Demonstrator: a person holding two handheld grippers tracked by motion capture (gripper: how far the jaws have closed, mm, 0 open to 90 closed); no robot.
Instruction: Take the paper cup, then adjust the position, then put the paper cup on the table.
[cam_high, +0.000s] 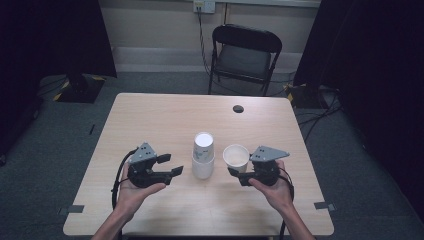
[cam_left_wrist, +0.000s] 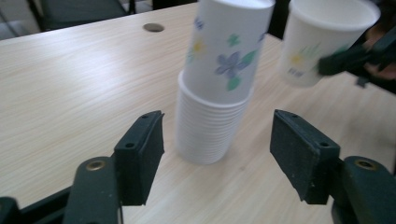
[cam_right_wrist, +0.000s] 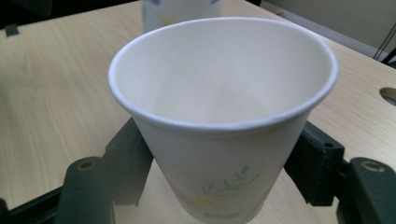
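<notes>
A stack of white paper cups with a flower print (cam_high: 203, 155) (cam_left_wrist: 212, 93) stands upside down at the middle of the wooden table (cam_high: 150, 115). My left gripper (cam_high: 172, 164) (cam_left_wrist: 217, 154) sits just left of the stack, open; the stack's base lies a little beyond its pads, untouched. My right gripper (cam_high: 238, 169) (cam_right_wrist: 224, 172) is shut on a single upright cup (cam_high: 236, 156) (cam_right_wrist: 224, 116) (cam_left_wrist: 322, 37), its pads pressing the cup's lower sides. This cup is empty and held just right of the stack.
A round cable hole (cam_high: 238, 108) is in the table's far right part. A black folding chair (cam_high: 245, 52) stands beyond the far edge, with cables on the floor around it. Bare tabletop lies to the left and behind the stack.
</notes>
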